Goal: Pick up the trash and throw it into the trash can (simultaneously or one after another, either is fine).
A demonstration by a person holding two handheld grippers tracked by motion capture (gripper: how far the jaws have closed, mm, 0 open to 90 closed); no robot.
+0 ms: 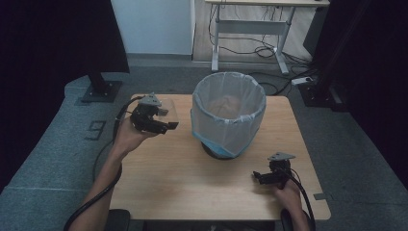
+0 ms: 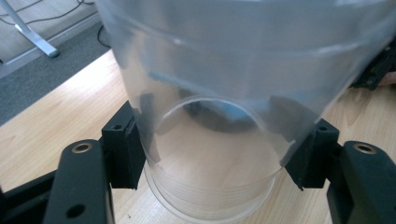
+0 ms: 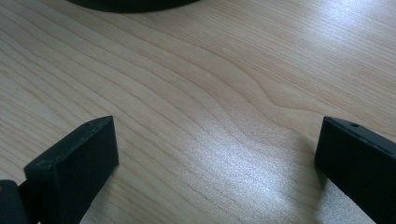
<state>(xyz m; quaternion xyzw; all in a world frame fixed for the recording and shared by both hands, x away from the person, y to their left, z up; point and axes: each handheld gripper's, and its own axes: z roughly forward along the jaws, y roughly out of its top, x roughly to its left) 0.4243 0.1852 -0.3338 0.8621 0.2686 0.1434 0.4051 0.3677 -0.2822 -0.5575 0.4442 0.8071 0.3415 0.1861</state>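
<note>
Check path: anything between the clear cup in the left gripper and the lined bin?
Nothing visible. The left gripper holds the clear cup beside the bin, with bare table between them. The right gripper sits off to the other side.

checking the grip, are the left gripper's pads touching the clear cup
Touching. The left gripper view shows both pads pressed against the walls of the clear cup, one each side, no gap.
</note>
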